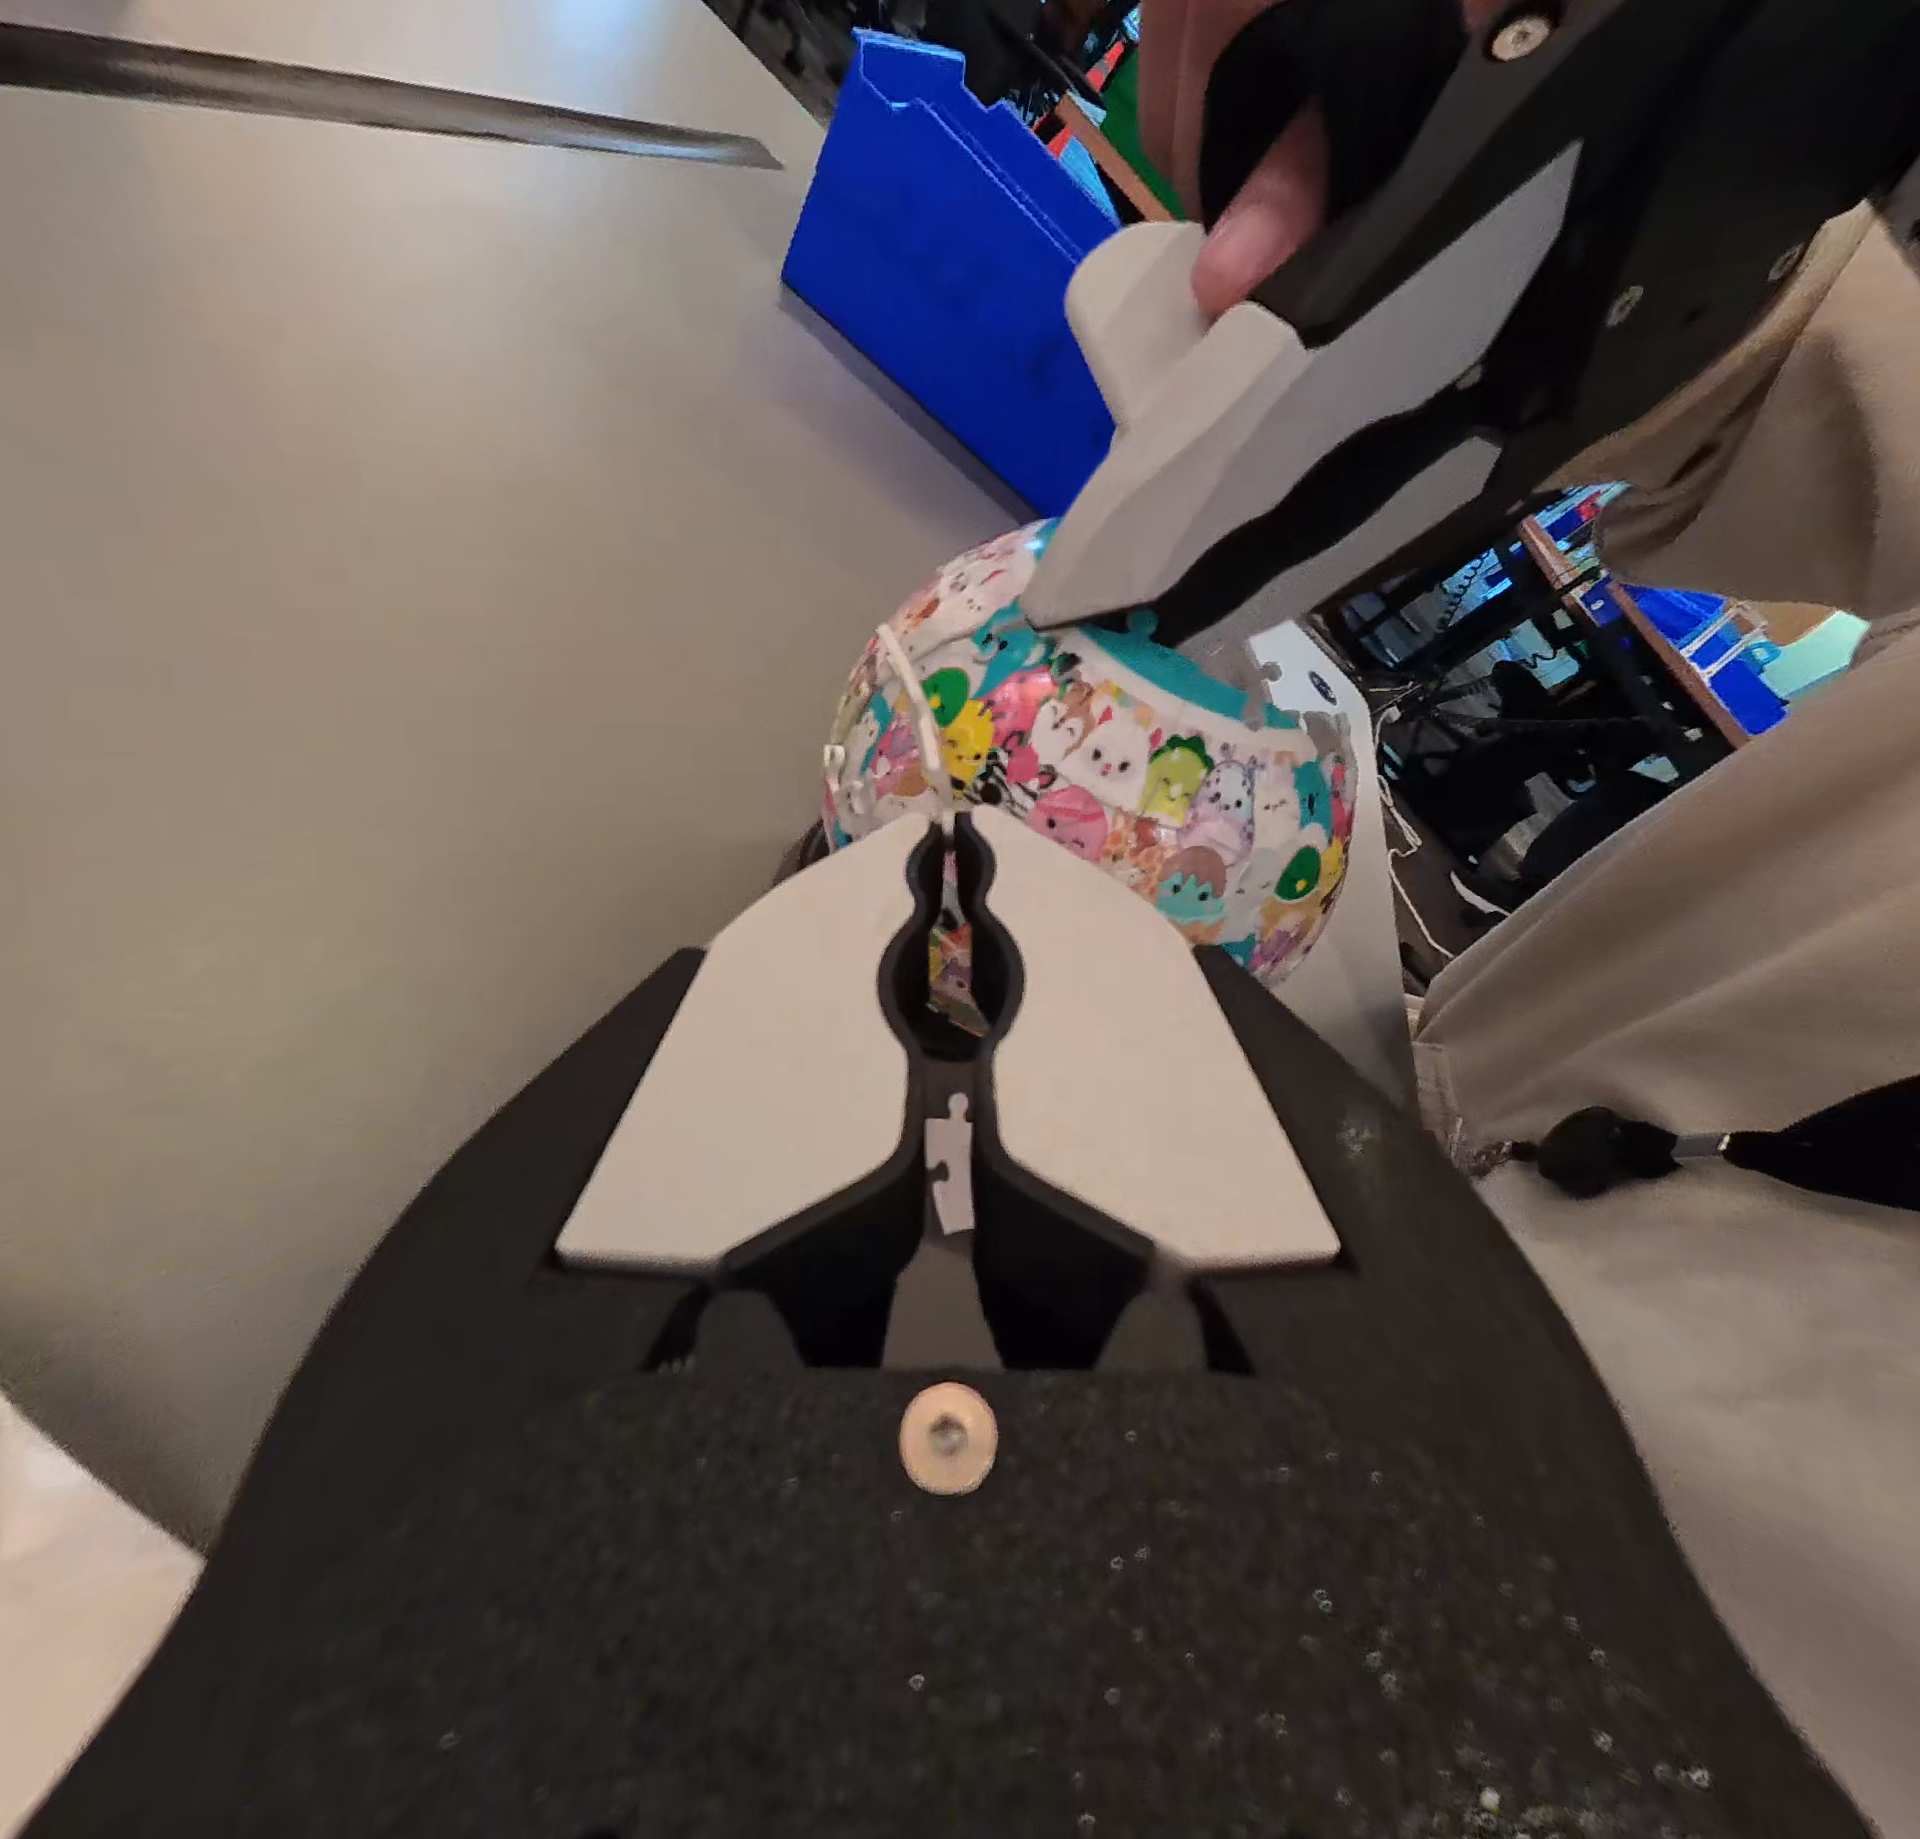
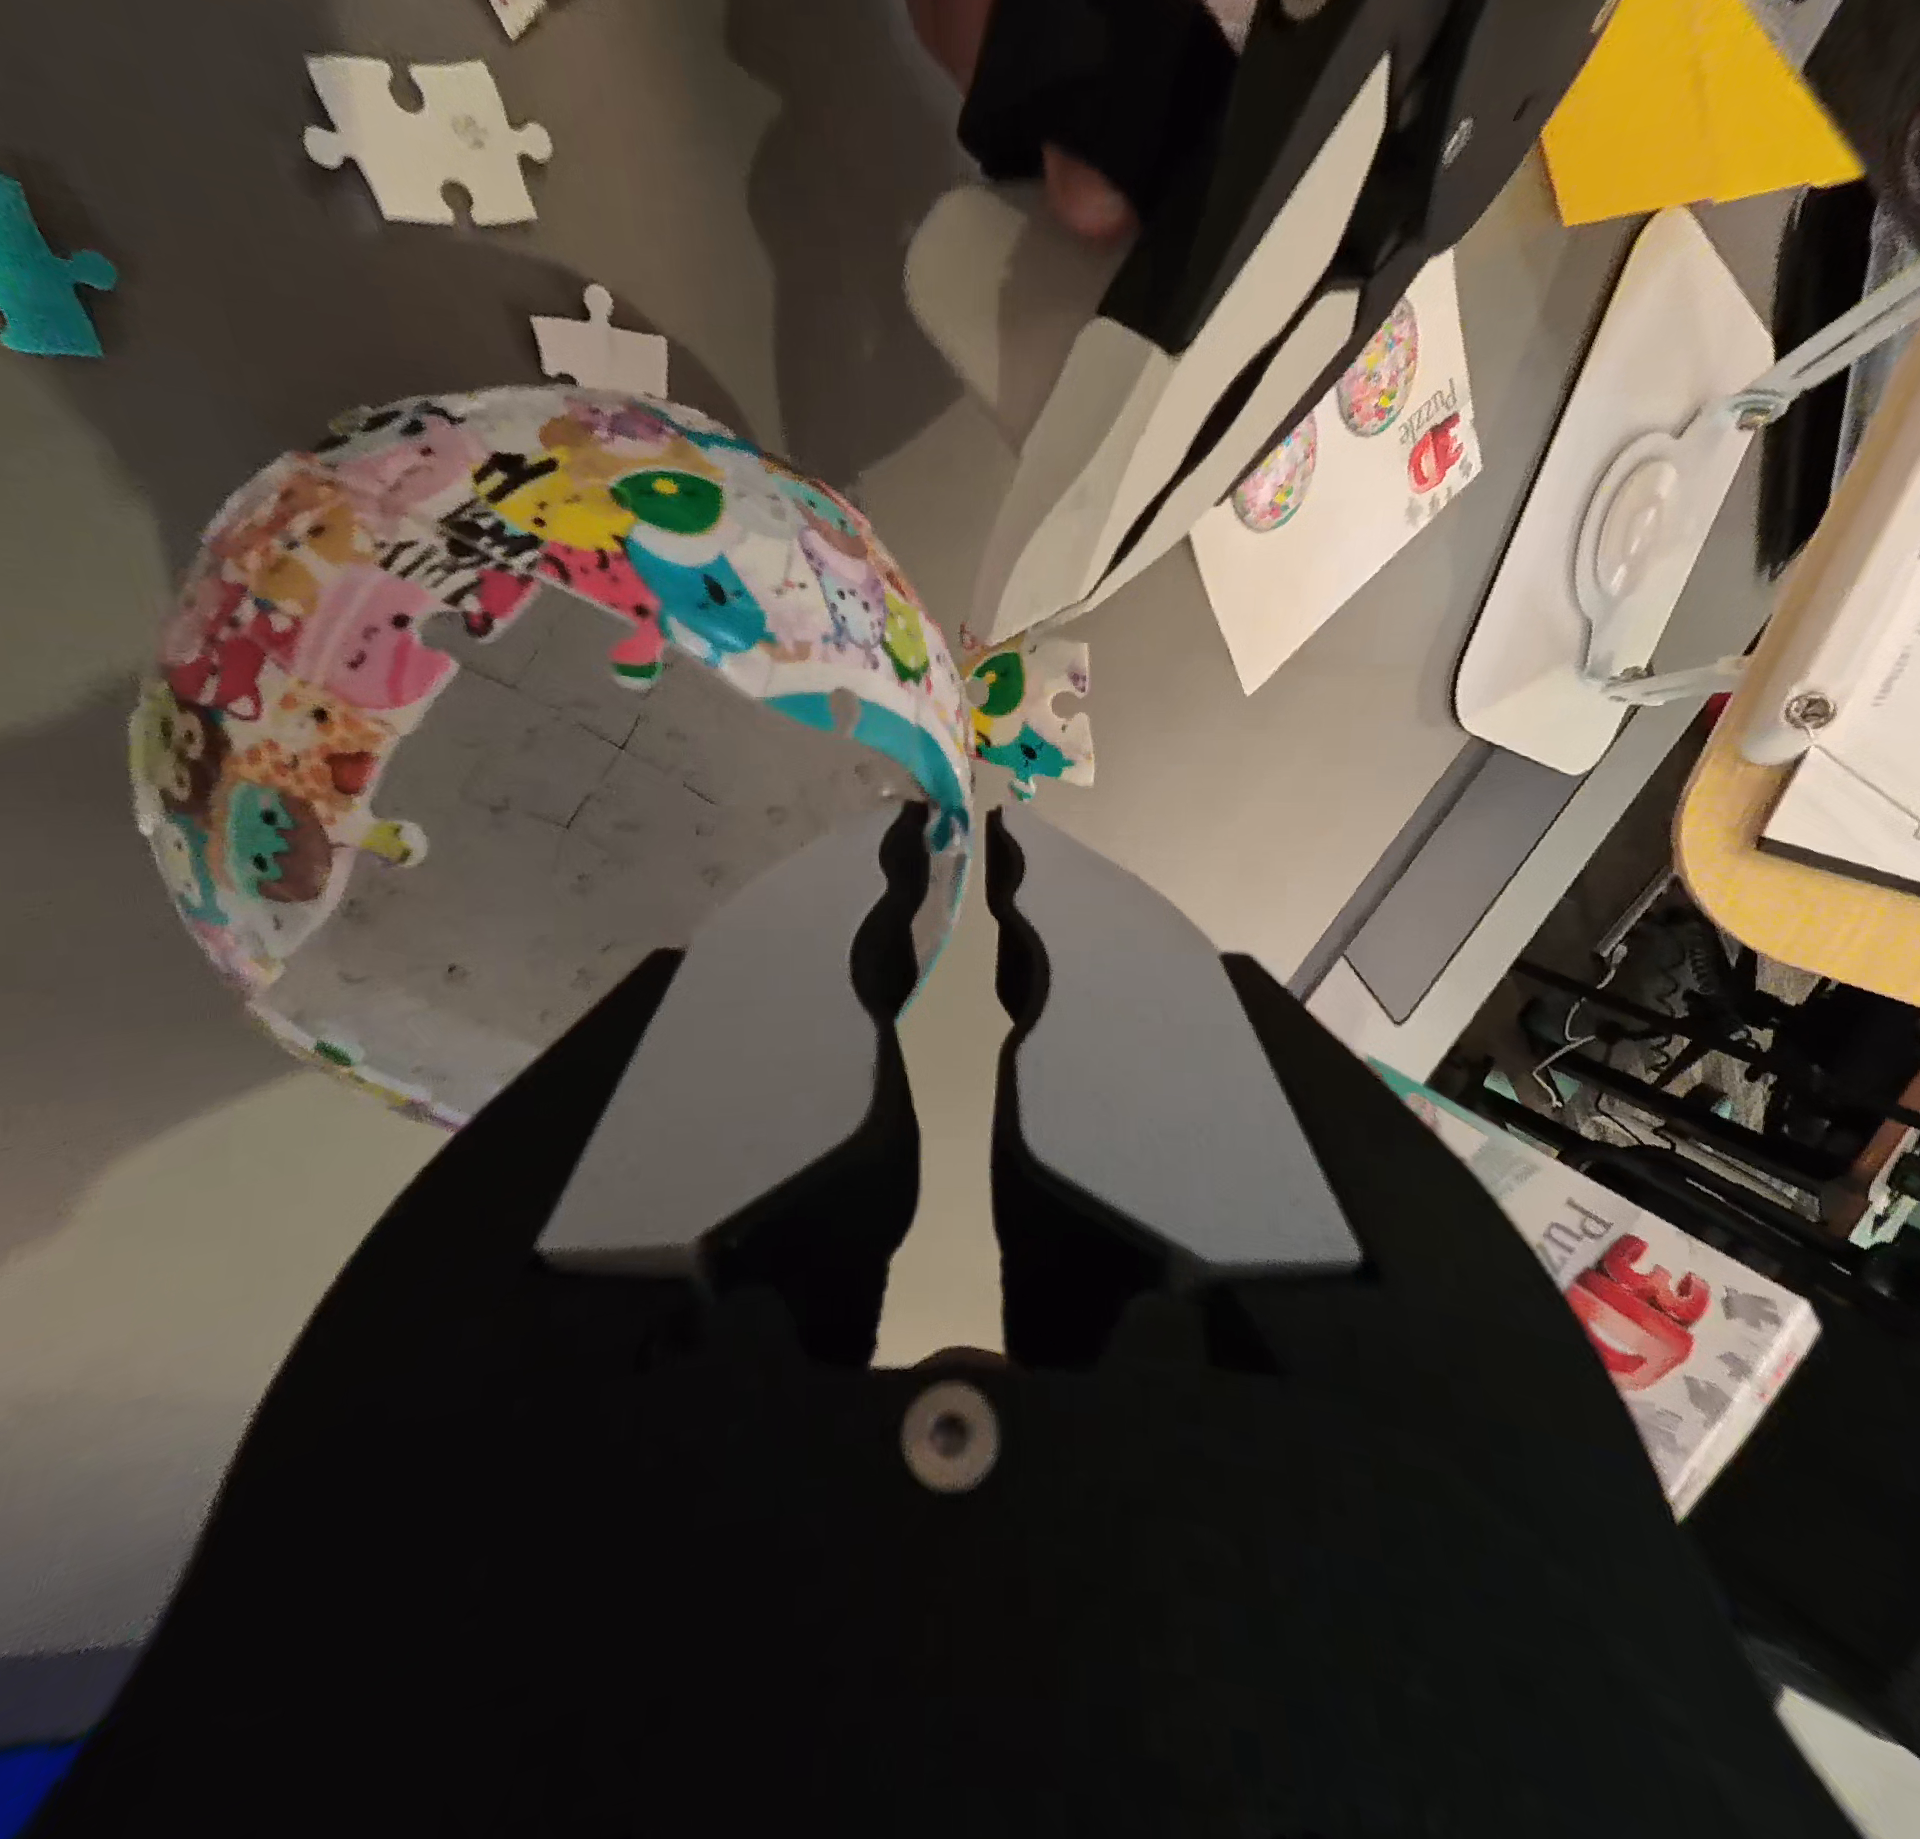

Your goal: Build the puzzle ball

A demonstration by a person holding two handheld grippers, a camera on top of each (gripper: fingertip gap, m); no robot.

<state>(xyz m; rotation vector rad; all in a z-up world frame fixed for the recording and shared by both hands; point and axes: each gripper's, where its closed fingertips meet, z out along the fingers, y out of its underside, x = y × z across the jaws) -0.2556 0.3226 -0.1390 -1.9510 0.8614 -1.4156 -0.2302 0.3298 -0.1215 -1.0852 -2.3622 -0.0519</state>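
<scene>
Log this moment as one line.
left gripper: shut on puzzle piece | right gripper: shut on puzzle ball rim | piece beside rim, seating unclear

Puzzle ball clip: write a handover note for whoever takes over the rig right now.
Left tool: shut on a puzzle piece, held just beside the ball's open rim.
Right tool: shut on the rim of the puzzle ball.
Done: the shell is partly built, with a large opening.
Left: seat the held piece, then fit the loose pieces lying on the table.
</scene>
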